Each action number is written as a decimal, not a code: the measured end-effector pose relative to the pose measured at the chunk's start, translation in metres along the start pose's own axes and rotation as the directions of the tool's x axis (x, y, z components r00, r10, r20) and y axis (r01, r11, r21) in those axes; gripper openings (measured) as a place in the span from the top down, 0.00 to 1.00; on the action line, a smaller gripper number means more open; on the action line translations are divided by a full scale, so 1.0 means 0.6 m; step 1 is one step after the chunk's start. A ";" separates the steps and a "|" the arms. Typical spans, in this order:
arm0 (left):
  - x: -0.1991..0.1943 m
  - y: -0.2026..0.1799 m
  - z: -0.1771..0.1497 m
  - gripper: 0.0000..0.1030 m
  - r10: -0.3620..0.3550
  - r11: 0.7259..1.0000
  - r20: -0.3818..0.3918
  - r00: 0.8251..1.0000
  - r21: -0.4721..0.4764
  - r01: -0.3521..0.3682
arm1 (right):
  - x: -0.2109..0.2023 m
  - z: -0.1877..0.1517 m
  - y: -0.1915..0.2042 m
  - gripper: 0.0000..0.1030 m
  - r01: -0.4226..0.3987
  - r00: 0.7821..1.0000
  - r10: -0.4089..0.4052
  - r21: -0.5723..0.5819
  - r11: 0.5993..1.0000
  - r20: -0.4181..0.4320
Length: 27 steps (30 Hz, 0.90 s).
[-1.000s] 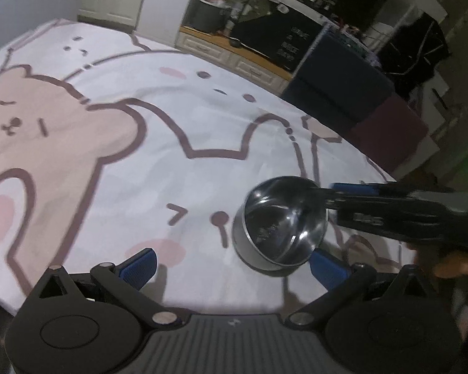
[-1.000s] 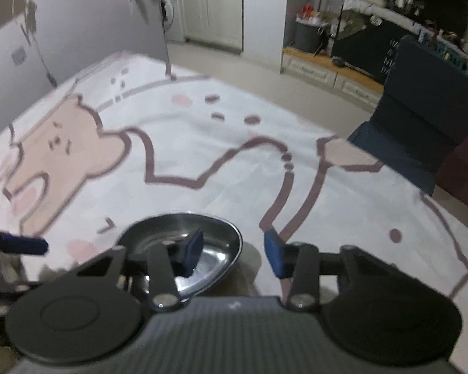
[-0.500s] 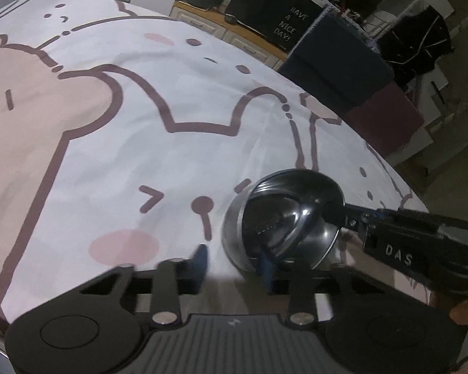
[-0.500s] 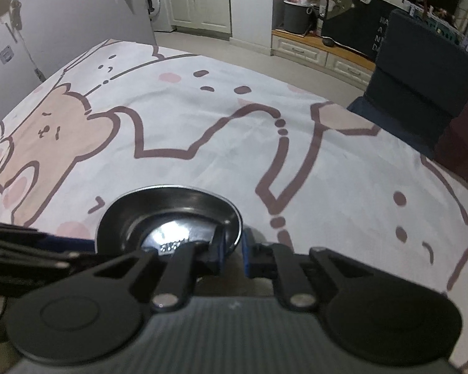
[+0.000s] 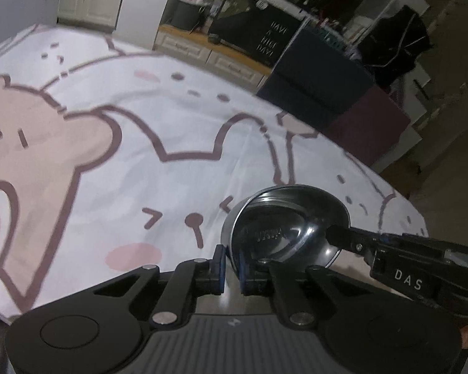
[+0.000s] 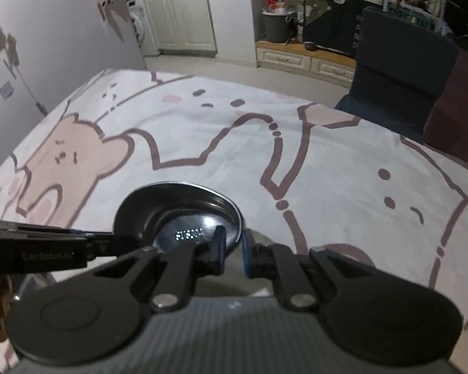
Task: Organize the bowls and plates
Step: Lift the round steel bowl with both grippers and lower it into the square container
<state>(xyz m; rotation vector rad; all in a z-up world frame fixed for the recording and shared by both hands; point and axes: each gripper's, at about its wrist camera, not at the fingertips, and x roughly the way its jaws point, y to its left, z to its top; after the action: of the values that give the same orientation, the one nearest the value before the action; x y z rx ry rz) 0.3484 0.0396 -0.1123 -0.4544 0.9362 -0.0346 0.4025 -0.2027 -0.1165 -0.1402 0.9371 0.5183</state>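
Note:
A shiny steel bowl [image 5: 284,227] sits nested in a second steel bowl whose rim [image 5: 231,224] shows on its left, on the bear-print cloth. My left gripper [image 5: 230,265] is shut on the near rim of the bowls. My right gripper [image 6: 234,249] is shut on the right rim of the same bowl [image 6: 177,208]. The right gripper reaches in from the right in the left wrist view [image 5: 337,235]. The left gripper enters from the left in the right wrist view [image 6: 109,241].
The table is covered by a white cloth [image 5: 177,131] with pink bears. A dark blue chair [image 6: 399,71] stands at its far right edge. Cabinets and a bin [image 6: 276,26] stand beyond the table. A grey wall [image 6: 46,46] is at far left.
The left gripper has closed from wide open onto the bowl's rim. The right gripper has closed onto the other rim. Both views have shifted slightly.

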 end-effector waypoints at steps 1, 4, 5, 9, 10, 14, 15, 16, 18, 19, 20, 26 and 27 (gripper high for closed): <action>-0.012 -0.001 0.000 0.92 -0.003 1.000 0.013 1.000 0.005 0.003 | -0.013 -0.003 0.004 0.88 0.001 1.000 -0.001 0.014 1.000 0.012; -0.056 0.002 -0.004 0.94 -0.013 1.000 0.054 0.998 0.023 0.012 | -0.049 -0.012 0.020 0.88 -0.004 0.999 0.002 0.047 0.999 0.045; -0.070 0.004 -0.005 0.94 -0.016 1.000 0.064 0.998 0.026 0.014 | -0.060 -0.016 0.025 0.88 -0.008 0.999 0.005 0.056 0.998 0.053; -0.124 0.012 -0.020 0.94 -0.010 0.999 0.095 0.995 0.045 0.005 | -0.109 -0.034 0.064 0.88 -0.006 0.996 0.001 0.061 0.998 0.093; -0.136 0.015 -0.025 0.94 -0.003 0.999 0.096 0.995 0.051 -0.002 | -0.121 -0.039 0.078 0.88 -0.003 0.995 -0.003 0.057 0.998 0.103; -0.180 0.037 -0.046 0.94 0.003 0.998 0.097 0.995 0.069 -0.010 | -0.157 -0.058 0.127 0.88 0.002 0.992 -0.008 0.047 0.999 0.127; -0.188 0.043 -0.050 0.94 0.005 0.997 0.093 0.996 0.074 -0.012 | -0.164 -0.064 0.139 0.88 -0.001 0.991 -0.005 0.047 0.999 0.130; -0.198 0.050 -0.055 0.94 0.008 0.997 0.089 0.996 0.080 -0.015 | -0.170 -0.068 0.147 0.88 -0.006 0.991 0.000 0.049 0.999 0.133; -0.215 0.063 -0.062 0.95 0.014 0.996 0.091 0.996 0.086 -0.022 | -0.180 -0.080 0.166 0.88 -0.020 0.990 0.012 0.057 0.998 0.138; -0.225 0.072 -0.066 0.94 0.017 0.996 0.094 0.995 0.085 -0.025 | -0.182 -0.084 0.174 0.88 -0.028 0.990 0.020 0.062 0.998 0.139; -0.234 0.081 -0.069 0.95 0.019 0.996 0.097 0.995 0.081 -0.027 | -0.184 -0.090 0.184 0.88 -0.036 0.990 0.027 0.067 0.997 0.140; -0.279 0.132 -0.088 0.94 0.042 0.996 0.095 0.995 0.074 -0.049 | -0.182 -0.122 0.248 0.88 -0.078 0.990 0.068 0.076 0.994 0.125; -0.286 0.142 -0.091 0.94 0.043 0.996 0.094 0.995 0.074 -0.050 | -0.179 -0.127 0.259 0.88 -0.082 0.990 0.072 0.074 0.994 0.120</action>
<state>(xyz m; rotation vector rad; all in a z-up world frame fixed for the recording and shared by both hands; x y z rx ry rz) 0.1887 0.1349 -0.0416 -0.3609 0.8514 -0.0069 0.2200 -0.1321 -0.0593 -0.0019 0.8491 0.5540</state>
